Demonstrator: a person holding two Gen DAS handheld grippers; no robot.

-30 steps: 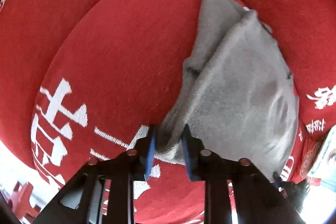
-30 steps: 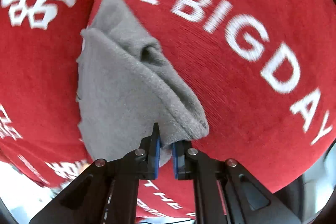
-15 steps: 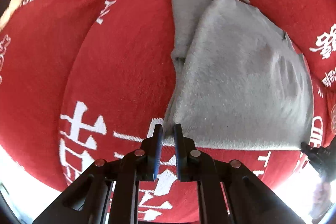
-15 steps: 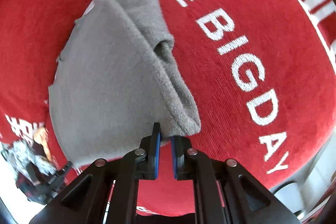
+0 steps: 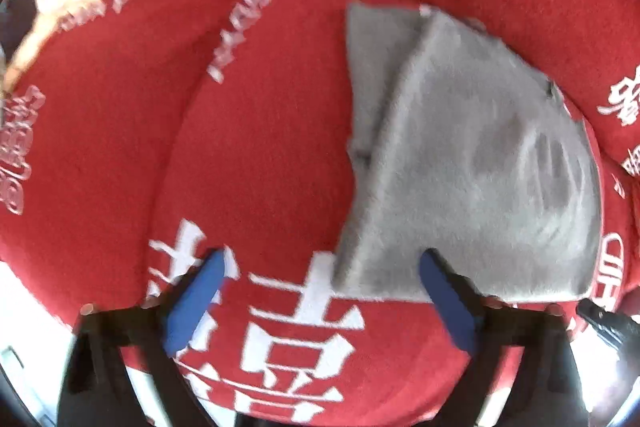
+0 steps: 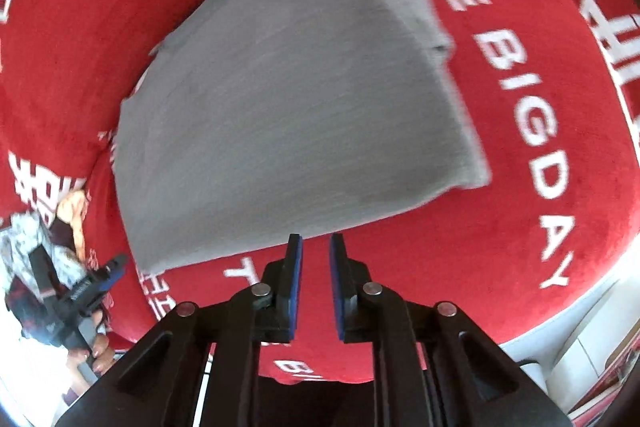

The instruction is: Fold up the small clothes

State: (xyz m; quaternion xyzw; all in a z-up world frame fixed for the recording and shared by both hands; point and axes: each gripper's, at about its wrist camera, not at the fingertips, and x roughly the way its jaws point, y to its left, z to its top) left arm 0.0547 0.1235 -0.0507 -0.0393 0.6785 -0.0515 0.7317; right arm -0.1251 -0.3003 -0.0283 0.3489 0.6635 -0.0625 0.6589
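A small grey garment point(image 5: 472, 163) lies folded flat on a red cushion with white lettering point(image 5: 256, 131). It also shows in the right wrist view point(image 6: 288, 107). My left gripper point(image 5: 320, 263) is wide open and empty, its jaws spread either side of the garment's near left corner. My right gripper point(image 6: 316, 247) is slightly open and empty, just short of the garment's near edge, its blue pads point(image 6: 297, 259) apart with red cloth showing between them.
The red cushion point(image 6: 540, 147) fills both views. In the right wrist view the other hand-held gripper and the person's hand point(image 6: 76, 303) sit at the lower left. A pale surface point(image 6: 580, 347) shows past the cushion's edge at the lower right.
Both grippers have let go of the grey garment. The left jaws have opened wide, the right ones slightly. The garment now lies flat, and both grippers have drawn back from it.
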